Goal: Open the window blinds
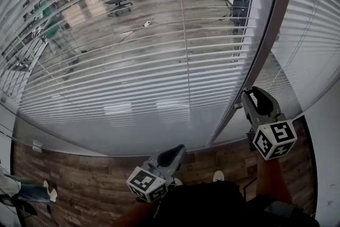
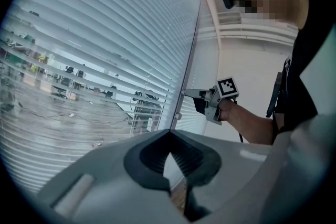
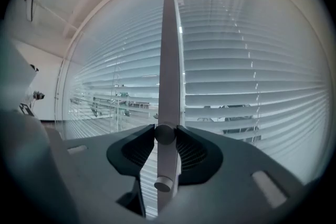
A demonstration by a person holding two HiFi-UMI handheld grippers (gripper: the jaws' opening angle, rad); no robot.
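Observation:
White slatted blinds (image 1: 133,61) hang over the glass ahead, slats tilted so the room behind shows through; they also fill the left gripper view (image 2: 94,60) and the right gripper view (image 3: 252,86). A grey upright wand (image 3: 169,60) runs down beside the window post. My right gripper (image 3: 165,132) is shut on this wand, its pads pressing either side of a round knob. It shows raised at the post (image 1: 248,94) and from the side (image 2: 186,93). My left gripper (image 1: 178,149) hangs lower, away from the blinds, jaws shut (image 2: 168,132) with nothing in them.
A dark curved window post (image 1: 265,45) splits the two blind panels. A white wall (image 1: 326,130) stands at the right. Wooden floor (image 1: 79,178) lies below, with the person's shoe (image 1: 218,175) near the glass. Desks and chairs (image 1: 119,0) show behind the glass.

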